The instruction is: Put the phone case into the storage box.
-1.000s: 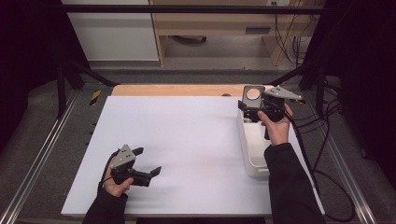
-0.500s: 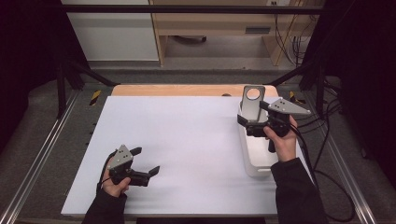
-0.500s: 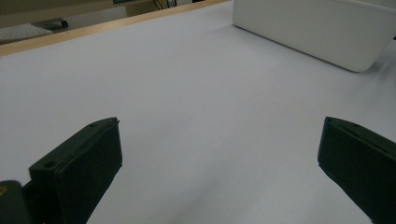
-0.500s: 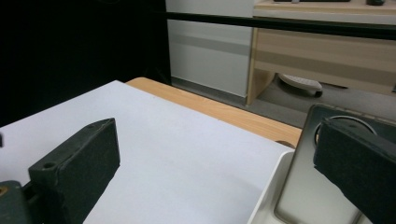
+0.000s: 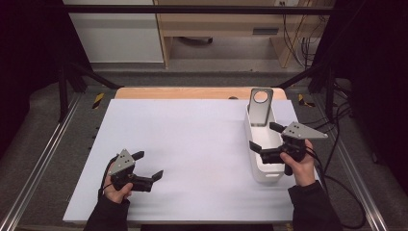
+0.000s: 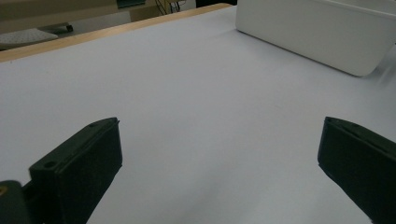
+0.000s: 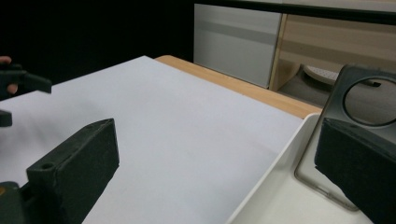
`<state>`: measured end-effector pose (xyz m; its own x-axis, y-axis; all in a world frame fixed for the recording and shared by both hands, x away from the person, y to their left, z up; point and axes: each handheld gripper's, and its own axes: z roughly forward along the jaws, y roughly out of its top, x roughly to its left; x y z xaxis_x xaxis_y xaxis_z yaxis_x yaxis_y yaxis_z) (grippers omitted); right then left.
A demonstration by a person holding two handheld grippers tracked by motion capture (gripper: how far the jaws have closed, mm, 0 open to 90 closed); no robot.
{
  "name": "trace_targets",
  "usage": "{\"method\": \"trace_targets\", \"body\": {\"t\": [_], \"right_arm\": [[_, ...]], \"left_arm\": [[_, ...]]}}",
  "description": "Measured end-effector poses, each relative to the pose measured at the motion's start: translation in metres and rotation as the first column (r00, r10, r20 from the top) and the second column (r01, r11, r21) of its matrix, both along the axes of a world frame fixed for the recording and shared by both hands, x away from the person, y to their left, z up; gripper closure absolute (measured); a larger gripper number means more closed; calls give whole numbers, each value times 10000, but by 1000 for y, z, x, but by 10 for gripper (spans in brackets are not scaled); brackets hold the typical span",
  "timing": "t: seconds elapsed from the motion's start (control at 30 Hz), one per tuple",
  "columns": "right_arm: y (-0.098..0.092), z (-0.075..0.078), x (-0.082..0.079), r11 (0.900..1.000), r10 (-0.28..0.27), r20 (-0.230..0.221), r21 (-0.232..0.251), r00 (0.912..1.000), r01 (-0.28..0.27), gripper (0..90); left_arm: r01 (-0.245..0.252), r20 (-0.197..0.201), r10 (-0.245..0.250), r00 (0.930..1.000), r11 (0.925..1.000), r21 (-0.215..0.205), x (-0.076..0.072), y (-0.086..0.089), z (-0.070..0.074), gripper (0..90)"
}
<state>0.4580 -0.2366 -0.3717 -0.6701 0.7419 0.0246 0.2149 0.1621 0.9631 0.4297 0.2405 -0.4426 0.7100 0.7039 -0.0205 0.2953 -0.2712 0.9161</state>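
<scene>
A long white tray (image 5: 267, 176) lies at the right of the white table. A grey flat piece with a round hole (image 5: 261, 107) leans upright at the tray's far end. My right gripper (image 5: 263, 136) hovers open over the tray's middle, a short way nearer the person than the piece, touching nothing. In the right gripper view the jaws (image 7: 217, 140) stand wide apart, with the grey piece (image 7: 336, 93) behind the right jaw and the tray's rim (image 7: 280, 163) below. My left gripper (image 5: 149, 164) rests open and empty at the front left, and its own view (image 6: 219, 140) faces the tray (image 6: 317, 32).
The white sheet (image 5: 192, 139) covers most of the table, with a wooden strip (image 5: 192, 93) along its far edge. Metal rails run down both sides. Cables trail off the right edge behind my right hand. The left gripper (image 7: 18, 84) appears small in the right gripper view.
My right gripper let go of the grey piece and drew back toward the person; the piece now leans in the tray's far end. The left gripper barely moved.
</scene>
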Motion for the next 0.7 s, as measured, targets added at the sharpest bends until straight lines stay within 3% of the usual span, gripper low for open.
{"method": "trace_targets", "body": {"t": [0.47,0.7], "right_arm": [[-19,-28,-20,9994,210,-433,-263,9988,-221,3],[-27,-39,-26,9996,225,-580,-157,9981,-235,3]], "left_arm": [[-121,77,122,9999,9999,-63,1,5,0,0],[-163,109,164,9998,9998,-104,1,8,0,0]]}}
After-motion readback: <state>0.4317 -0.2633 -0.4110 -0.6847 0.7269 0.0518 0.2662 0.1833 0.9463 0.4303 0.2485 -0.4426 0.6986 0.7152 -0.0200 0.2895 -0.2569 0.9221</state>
